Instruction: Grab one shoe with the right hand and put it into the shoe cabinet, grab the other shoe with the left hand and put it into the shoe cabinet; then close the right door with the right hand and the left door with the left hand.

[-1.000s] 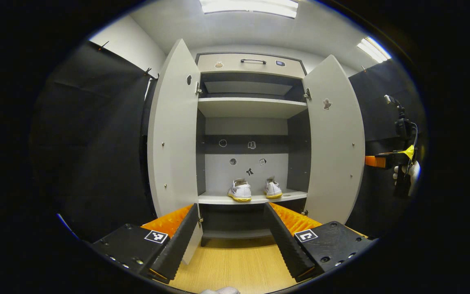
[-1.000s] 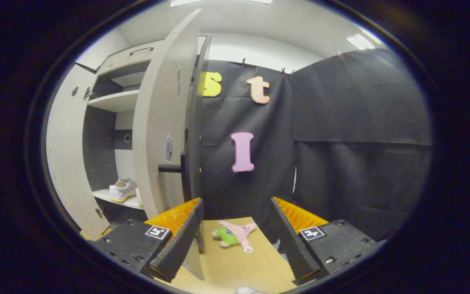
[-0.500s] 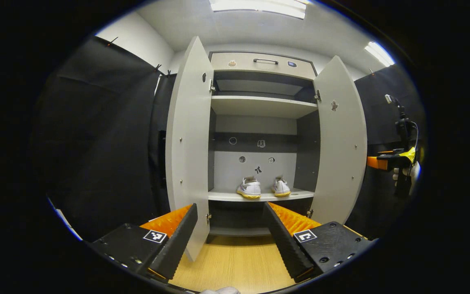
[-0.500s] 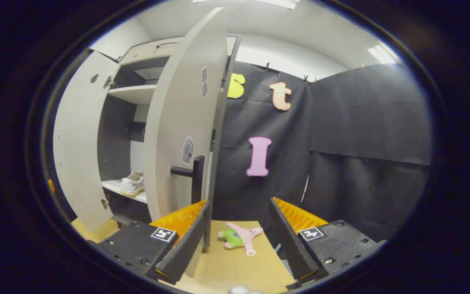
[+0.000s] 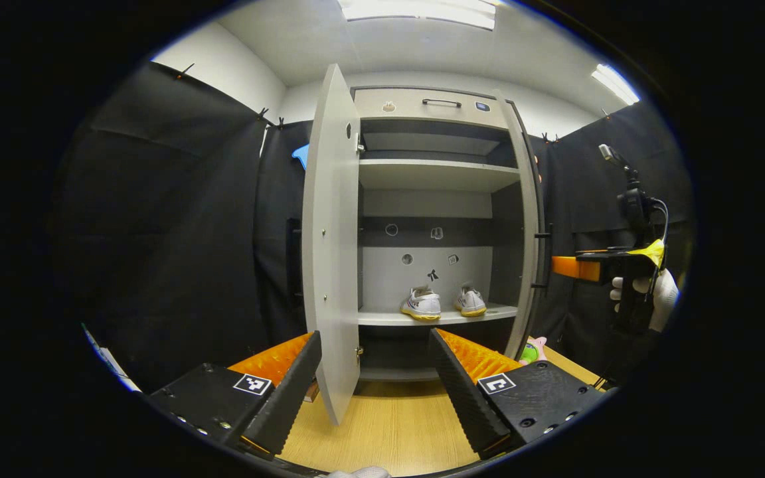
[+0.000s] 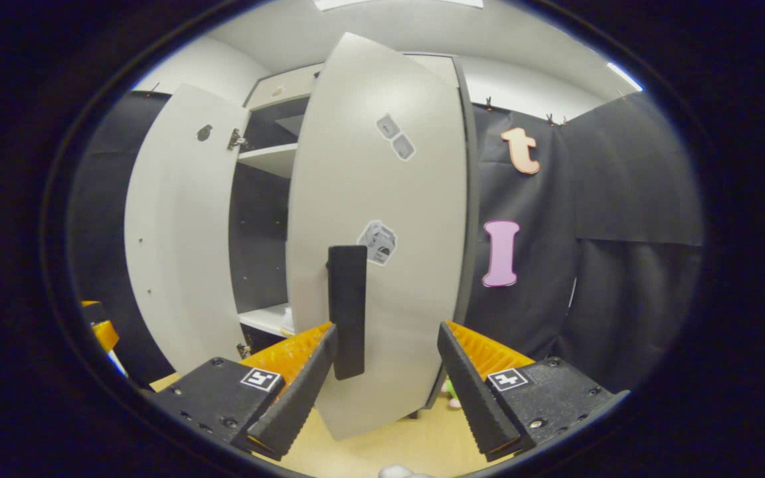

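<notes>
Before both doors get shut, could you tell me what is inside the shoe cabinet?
In the left gripper view, two shoes stand side by side on the lower shelf of the shoe cabinet. The shelf above looks bare; its top surface is hidden from this low angle.

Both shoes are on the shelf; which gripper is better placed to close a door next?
Right. The right gripper is open, facing the right door with its black handle by its fingers. The left gripper sits back from the left door, open.
</notes>
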